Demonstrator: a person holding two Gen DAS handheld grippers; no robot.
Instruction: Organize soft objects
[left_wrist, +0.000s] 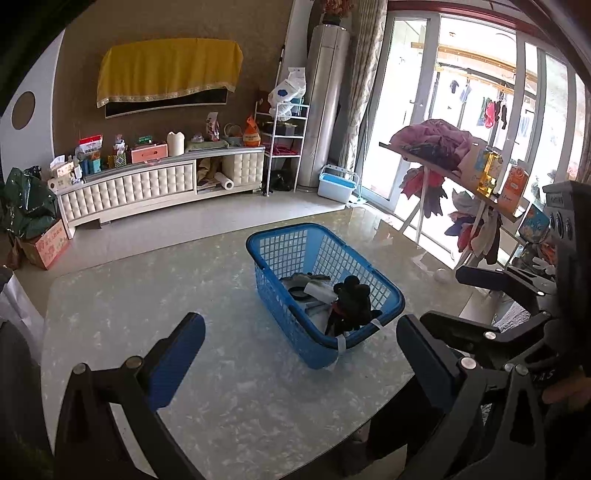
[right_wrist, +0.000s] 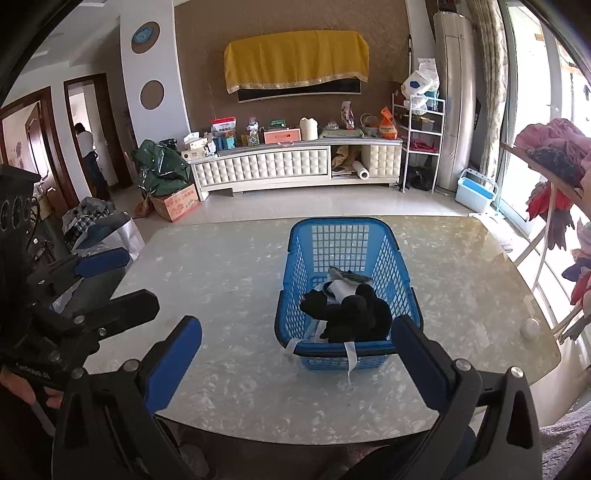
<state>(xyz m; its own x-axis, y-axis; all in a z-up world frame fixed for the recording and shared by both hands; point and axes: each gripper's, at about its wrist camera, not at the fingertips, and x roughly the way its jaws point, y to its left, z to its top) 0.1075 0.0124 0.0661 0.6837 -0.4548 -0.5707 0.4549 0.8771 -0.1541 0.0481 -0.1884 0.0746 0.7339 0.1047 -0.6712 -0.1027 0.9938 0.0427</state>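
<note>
Gripper (right_wrist: 295, 354) spread above marble table (right_wrist: 229, 280), blue basket (right_wrist: 402, 273).

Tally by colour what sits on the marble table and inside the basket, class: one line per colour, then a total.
Blue: 1, the basket
Black: 1, the soft pile in the basket; separate pieces cannot be told apart
White and grey: 1, the cloth bundle behind it
White: 1, the small round thing near the table's edge
Total: 4
</note>
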